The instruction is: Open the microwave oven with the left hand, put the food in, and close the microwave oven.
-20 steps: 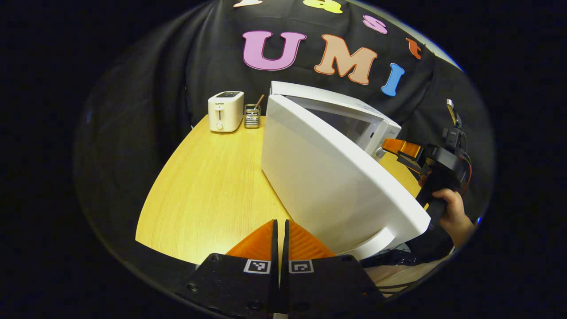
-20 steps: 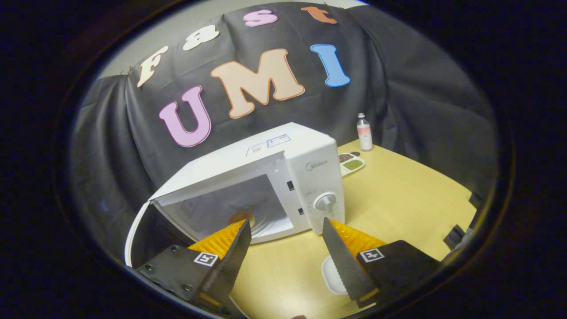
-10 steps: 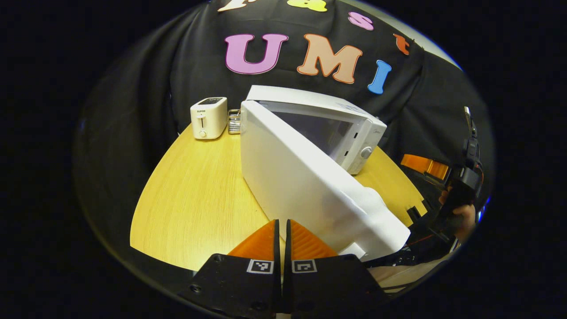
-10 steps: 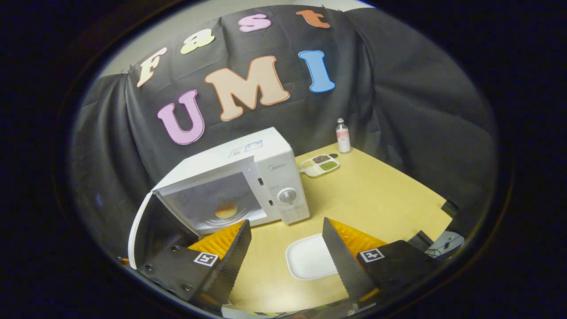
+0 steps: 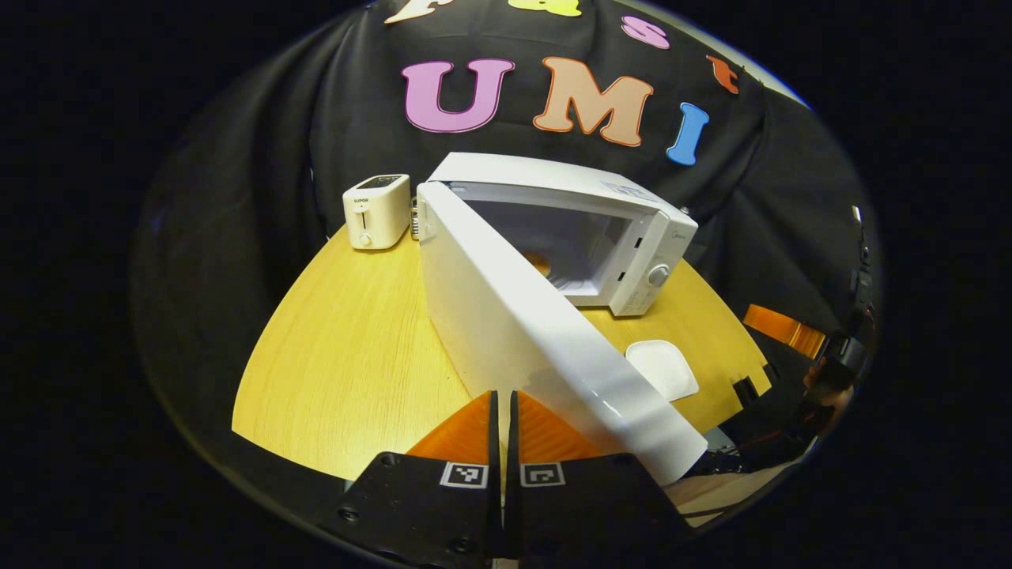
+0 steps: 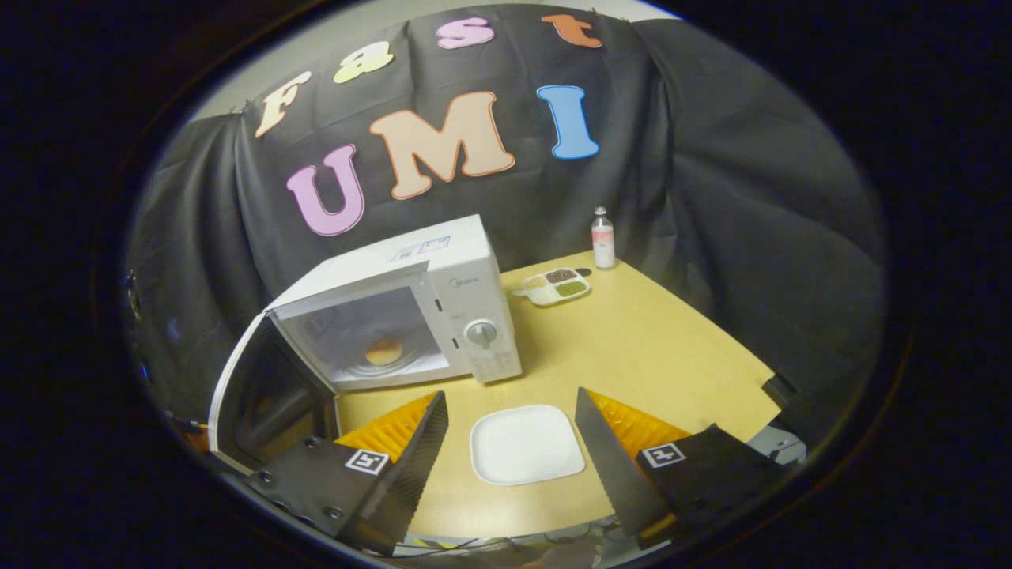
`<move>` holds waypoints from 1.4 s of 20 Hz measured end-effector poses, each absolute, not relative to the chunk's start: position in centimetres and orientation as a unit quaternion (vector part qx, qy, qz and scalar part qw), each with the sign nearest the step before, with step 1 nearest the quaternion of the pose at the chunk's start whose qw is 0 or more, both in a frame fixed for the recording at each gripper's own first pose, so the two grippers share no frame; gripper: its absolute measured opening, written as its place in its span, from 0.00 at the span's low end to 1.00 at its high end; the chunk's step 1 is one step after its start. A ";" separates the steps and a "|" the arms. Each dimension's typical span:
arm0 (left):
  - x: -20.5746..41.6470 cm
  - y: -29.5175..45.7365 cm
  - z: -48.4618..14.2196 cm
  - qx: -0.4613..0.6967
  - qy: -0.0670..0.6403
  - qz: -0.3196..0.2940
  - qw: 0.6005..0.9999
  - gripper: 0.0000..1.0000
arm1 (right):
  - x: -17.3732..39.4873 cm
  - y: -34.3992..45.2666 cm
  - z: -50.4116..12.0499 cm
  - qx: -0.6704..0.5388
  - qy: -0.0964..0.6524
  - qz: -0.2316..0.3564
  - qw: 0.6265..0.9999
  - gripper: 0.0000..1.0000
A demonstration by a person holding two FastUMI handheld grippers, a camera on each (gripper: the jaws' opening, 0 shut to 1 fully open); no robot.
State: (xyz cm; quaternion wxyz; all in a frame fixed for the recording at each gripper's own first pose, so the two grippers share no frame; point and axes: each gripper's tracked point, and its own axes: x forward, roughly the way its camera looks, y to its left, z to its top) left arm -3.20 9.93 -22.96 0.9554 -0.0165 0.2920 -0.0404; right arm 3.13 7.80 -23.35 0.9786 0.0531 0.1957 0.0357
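— Microwave oven (image 6: 411,308): where does it stand?
— On the wooden table (image 6: 672,348), toward the far left, with its door (image 6: 261,395) swung wide open to the left. In the left gripper view the same door (image 5: 545,348) reaches toward the camera.

— And the food?
— A round bun (image 6: 384,349) lies inside the cavity on the glass turntable; in the left gripper view a bit of it (image 5: 540,261) shows past the door's edge.

— What sits left of the oven?
— A white toaster (image 5: 377,211), at the far edge of the table.

— The left tool?
— The left tool (image 5: 502,427) has its fingers pressed together with nothing between them, just beside the door's near end.

— Moving right?
— A white square plate (image 6: 526,444), empty, lies on the table in front of the oven, between the spread fingers of the right tool (image 6: 512,442), which is wide open and holds nothing. Farther right, near the wall, are a divided dish (image 6: 553,286) and a small bottle (image 6: 602,239).
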 end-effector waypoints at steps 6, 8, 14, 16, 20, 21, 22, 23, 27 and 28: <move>-2.2 6.6 -22.5 -0.022 0.279 -0.022 0.960 0.01 | 3.8 4.6 -23.5 0.042 0.209 0.046 0.976 0.99; -1.6 5.0 -22.5 -0.033 0.273 -0.021 0.961 0.01 | 4.2 3.7 -22.9 0.049 0.203 0.047 0.977 0.92; 0.8 0.8 -22.3 -0.027 0.262 -0.031 0.964 0.01 | 6.1 1.0 -21.9 0.046 0.189 0.050 0.980 0.91; 1.9 -0.8 -22.3 -0.018 0.259 -0.041 0.965 0.01 | 6.7 0.2 -21.3 0.042 0.180 0.049 0.981 0.91; 4.4 -3.8 -22.0 -0.010 0.246 -0.060 0.967 0.01 | 7.5 -1.0 -21.3 0.028 0.178 0.051 0.982 0.99; 5.0 -4.5 -21.9 -0.010 0.241 -0.064 0.968 0.01 | 7.6 -1.3 -21.3 0.025 0.178 0.051 0.982 1.00; 5.6 -5.0 -21.8 -0.011 0.237 -0.066 0.969 0.01 | 7.7 -1.5 -21.0 0.024 0.176 0.053 0.983 1.00; 6.1 -5.5 -22.0 -0.010 0.237 -0.067 0.969 0.01 | 7.7 -1.7 -20.8 0.023 0.172 0.054 0.983 1.00; 8.2 -7.3 -22.8 -0.011 0.241 -0.063 0.968 0.01 | 8.2 -3.0 -19.8 0.023 0.152 0.046 0.987 1.00; 8.7 -7.6 -22.8 -0.011 0.241 -0.062 0.968 0.01 | 8.3 -3.4 -19.6 0.026 0.148 0.043 0.988 1.00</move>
